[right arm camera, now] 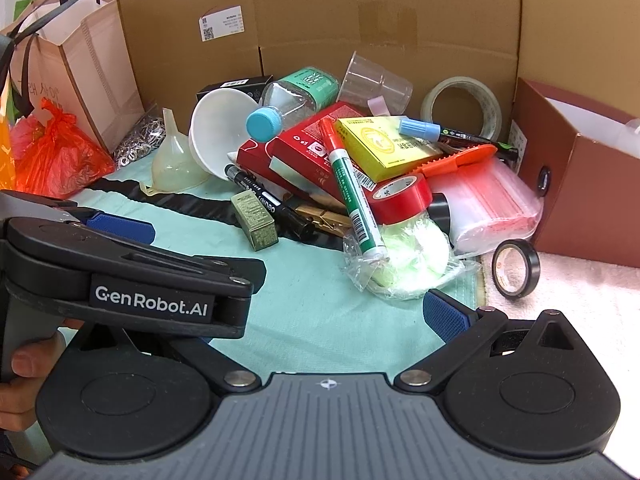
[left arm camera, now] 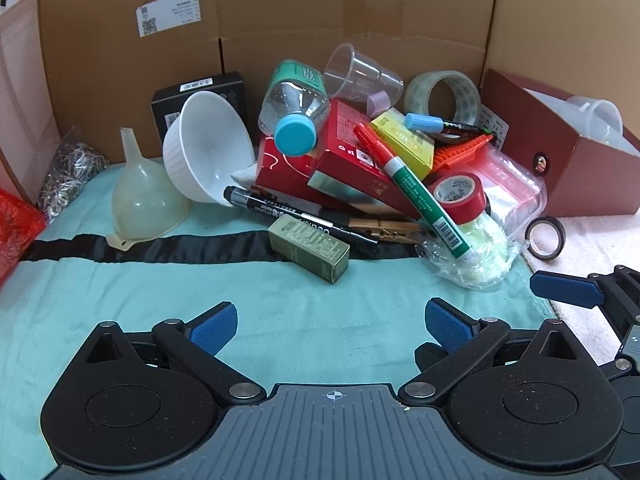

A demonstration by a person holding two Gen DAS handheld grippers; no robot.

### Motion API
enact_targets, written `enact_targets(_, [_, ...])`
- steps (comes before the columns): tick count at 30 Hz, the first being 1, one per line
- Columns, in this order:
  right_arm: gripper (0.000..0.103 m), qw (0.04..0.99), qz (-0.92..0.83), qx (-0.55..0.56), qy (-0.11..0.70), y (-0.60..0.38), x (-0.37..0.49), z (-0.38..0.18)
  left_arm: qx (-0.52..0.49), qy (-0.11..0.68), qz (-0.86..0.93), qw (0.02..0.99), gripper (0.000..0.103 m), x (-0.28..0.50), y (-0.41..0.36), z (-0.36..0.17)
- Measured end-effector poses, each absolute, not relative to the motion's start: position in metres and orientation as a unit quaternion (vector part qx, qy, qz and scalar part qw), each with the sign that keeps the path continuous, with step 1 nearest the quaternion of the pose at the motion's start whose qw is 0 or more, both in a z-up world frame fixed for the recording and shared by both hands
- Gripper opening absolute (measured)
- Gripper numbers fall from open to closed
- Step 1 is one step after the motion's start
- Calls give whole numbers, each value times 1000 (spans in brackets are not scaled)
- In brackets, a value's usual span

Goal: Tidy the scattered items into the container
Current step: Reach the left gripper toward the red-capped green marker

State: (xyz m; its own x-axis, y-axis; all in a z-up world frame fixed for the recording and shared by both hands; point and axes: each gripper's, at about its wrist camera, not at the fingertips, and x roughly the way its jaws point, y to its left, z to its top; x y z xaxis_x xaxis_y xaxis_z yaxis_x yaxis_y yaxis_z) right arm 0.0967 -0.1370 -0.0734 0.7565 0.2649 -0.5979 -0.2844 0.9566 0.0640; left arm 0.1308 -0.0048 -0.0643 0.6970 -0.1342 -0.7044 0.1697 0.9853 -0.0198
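Note:
A pile of scattered items lies on a teal cloth point(left arm camera: 280, 304): a white bowl point(left arm camera: 208, 148), a funnel point(left arm camera: 140, 200), a plastic bottle point(left arm camera: 294, 108), red boxes point(left arm camera: 344, 160), a green marker point(left arm camera: 416, 184), a black marker point(left arm camera: 300, 216), a small olive box point(left arm camera: 310, 248), red tape point(left arm camera: 460, 196) and a black tape roll point(left arm camera: 546, 238). The brown container point(left arm camera: 576, 152) stands at the right and holds a clear cup point(left arm camera: 596, 116). My left gripper point(left arm camera: 332, 322) is open and empty in front of the pile. My right gripper point(right arm camera: 320, 316) is open and empty; its left finger is hidden behind the left gripper.
Cardboard walls point(left arm camera: 320, 20) close the back and sides. A paper bag point(right arm camera: 80, 60), an orange-red plastic bag point(right arm camera: 56, 152) and a bag of metal rings point(right arm camera: 138, 140) stand at the left. A white towel point(right arm camera: 568, 296) lies at the right, under the container.

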Motion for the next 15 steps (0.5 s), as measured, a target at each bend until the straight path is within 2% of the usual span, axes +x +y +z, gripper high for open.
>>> enact_targets(8, [101, 945, 136, -32, 295, -138, 114, -75, 10, 382, -111, 917, 102, 152, -11, -62])
enact_targets(12, [92, 951, 131, -33, 277, -138, 127, -76, 3, 375, -125, 918, 100, 166, -19, -61])
enact_targets(15, [82, 951, 134, -29, 275, -138, 136, -77, -8, 387, -142, 911, 95, 177, -25, -62])
